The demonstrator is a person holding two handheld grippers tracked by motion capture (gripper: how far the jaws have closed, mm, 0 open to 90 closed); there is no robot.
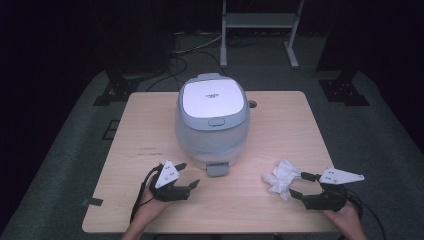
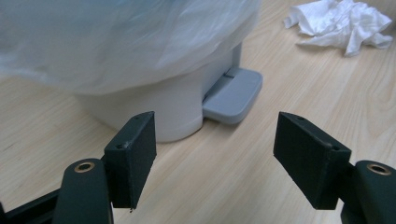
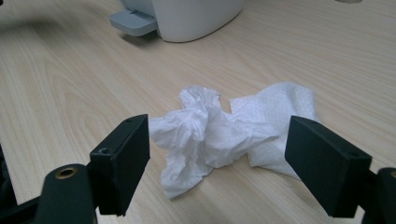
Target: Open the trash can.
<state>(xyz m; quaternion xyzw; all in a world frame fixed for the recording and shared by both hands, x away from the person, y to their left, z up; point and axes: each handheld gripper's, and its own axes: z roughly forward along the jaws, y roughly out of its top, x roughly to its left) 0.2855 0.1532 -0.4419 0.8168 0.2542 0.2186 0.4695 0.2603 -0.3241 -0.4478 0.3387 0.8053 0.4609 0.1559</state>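
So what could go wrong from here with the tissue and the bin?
The crumpled tissue lies loose and spread between the right gripper's open jaws; a pinch may catch only a corner. The pedal bin has its lid down, and the left gripper near the pedal could nudge the light bin instead.

Both grippers, left gripper (image 1: 186, 176) and right gripper (image 1: 299, 185), are black, with grey three-cornered top plates, trailing black cables, and brass-ringed screw holes behind square jaws.
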